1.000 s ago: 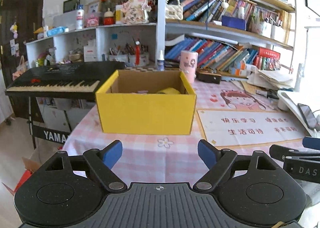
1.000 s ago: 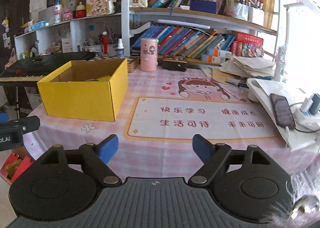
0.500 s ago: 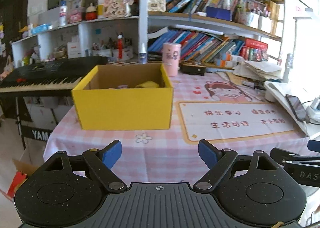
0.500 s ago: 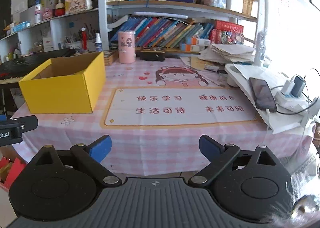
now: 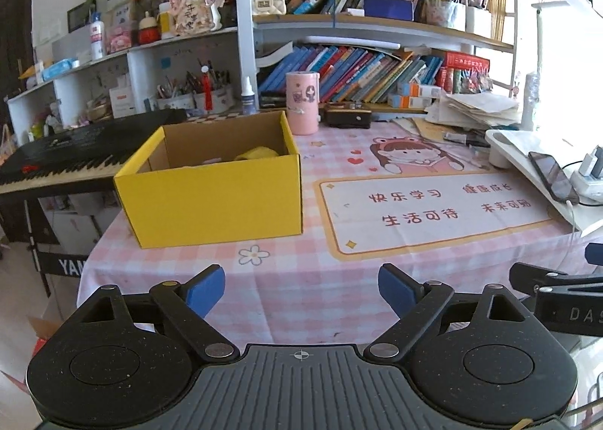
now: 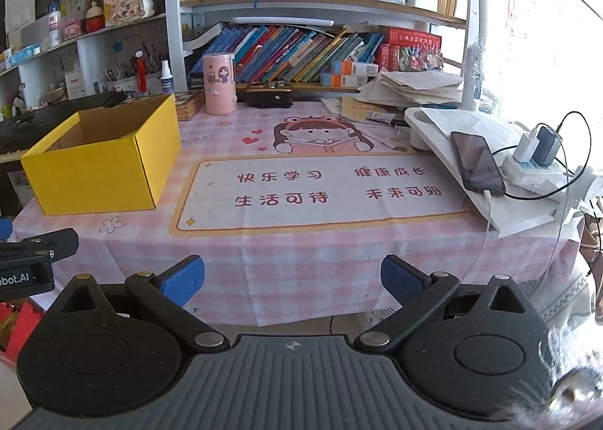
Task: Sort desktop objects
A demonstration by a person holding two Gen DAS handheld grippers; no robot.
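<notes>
The table (image 6: 301, 271) is covered with a pink checked cloth bearing a printed mat panel (image 6: 320, 188). Directly on it: a yellow cardboard box (image 5: 215, 185) at the left, open-topped; a pink cylindrical container (image 5: 302, 103) upright behind; a dark case (image 5: 347, 117) beside that; stacked papers (image 6: 414, 87) at the right rear.

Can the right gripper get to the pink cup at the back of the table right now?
Probably yes. The right gripper has its jaws wide open with nothing between them, and the bare tablecloth lies between it and the pink cup. The yellow box sits off to the side, not in the way.
</notes>
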